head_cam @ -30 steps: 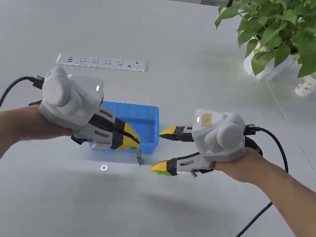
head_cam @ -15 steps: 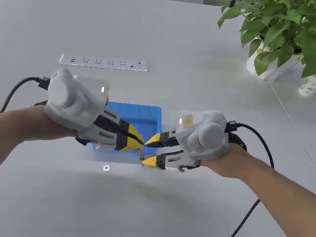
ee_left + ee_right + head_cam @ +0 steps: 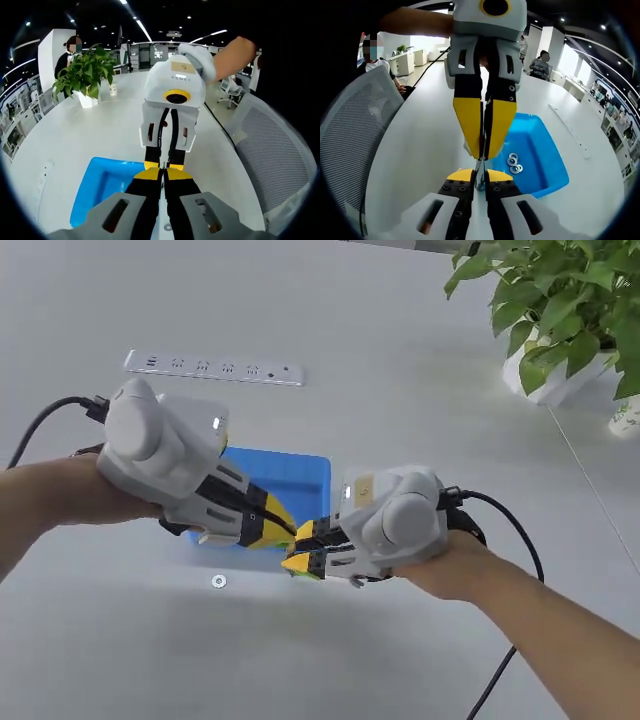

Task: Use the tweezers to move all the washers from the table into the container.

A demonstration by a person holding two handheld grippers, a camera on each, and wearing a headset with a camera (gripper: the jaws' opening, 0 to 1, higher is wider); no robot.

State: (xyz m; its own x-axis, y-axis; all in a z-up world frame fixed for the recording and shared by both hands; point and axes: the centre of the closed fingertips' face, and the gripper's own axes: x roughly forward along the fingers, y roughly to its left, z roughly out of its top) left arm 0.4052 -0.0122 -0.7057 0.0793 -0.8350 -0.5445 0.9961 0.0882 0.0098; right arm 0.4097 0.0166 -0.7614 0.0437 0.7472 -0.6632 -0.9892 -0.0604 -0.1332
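My left gripper [image 3: 285,531] is shut on slim metal tweezers [image 3: 480,172], whose tips point down toward the table. My right gripper [image 3: 298,549] faces it nose to nose, its jaws shut around the lower end of the tweezers. In the left gripper view my left gripper [image 3: 162,173] meets the right gripper's yellow tips. The blue container [image 3: 300,475] sits just behind both grippers and holds several washers [image 3: 514,163]. One washer [image 3: 218,582] lies on the white table, in front of the container and left of the gripper tips.
A white power strip [image 3: 215,368] lies at the back of the table. A potted plant [image 3: 560,310] stands at the far right. Cables trail from both grippers. A mesh chair [image 3: 355,130] stands beside the table.
My right gripper has moved left to meet the left gripper's tip and its jaws have gone from open to shut on the tweezers. The left gripper has barely moved.
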